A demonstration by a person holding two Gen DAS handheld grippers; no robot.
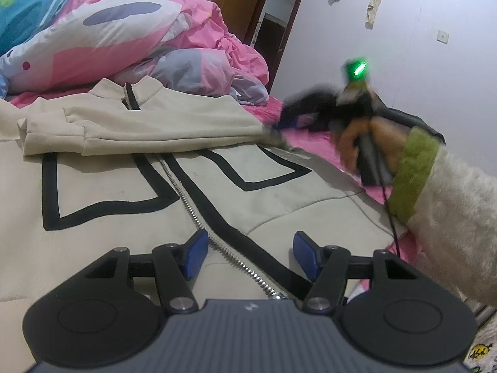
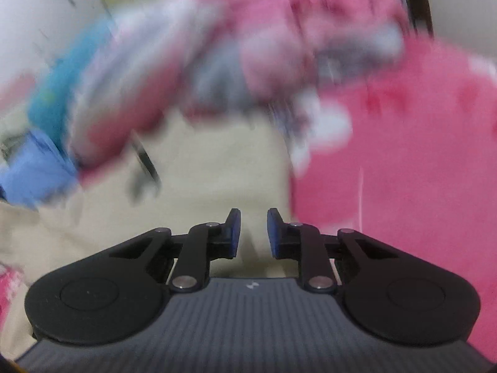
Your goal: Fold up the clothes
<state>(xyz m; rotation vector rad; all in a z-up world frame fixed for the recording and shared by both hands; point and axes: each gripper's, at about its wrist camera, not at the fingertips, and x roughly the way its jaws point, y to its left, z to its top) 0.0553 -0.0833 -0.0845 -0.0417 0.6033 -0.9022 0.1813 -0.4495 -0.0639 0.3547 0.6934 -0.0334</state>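
Note:
A cream zip-up jacket (image 1: 130, 186) with black line trim lies flat on the bed, front up, one sleeve (image 1: 149, 127) folded across the chest. My left gripper (image 1: 248, 256) hovers open over the jacket's zipper (image 1: 198, 217), nothing between its blue pads. My right gripper (image 1: 289, 115) shows blurred at the jacket's right shoulder edge, held by a hand (image 1: 366, 143) in a green-cuffed fluffy sleeve. In the motion-blurred right wrist view the right gripper (image 2: 253, 233) stands open with a narrow gap, over the cream jacket (image 2: 198, 180), empty.
A heap of pink, white and blue bedding (image 1: 149, 37) is piled behind the jacket. The pink bed sheet (image 1: 313, 143) shows to the right, with a thin cable (image 1: 388, 211) hanging from the hand. A white wall (image 1: 403, 46) and a doorway (image 1: 273, 31) stand beyond.

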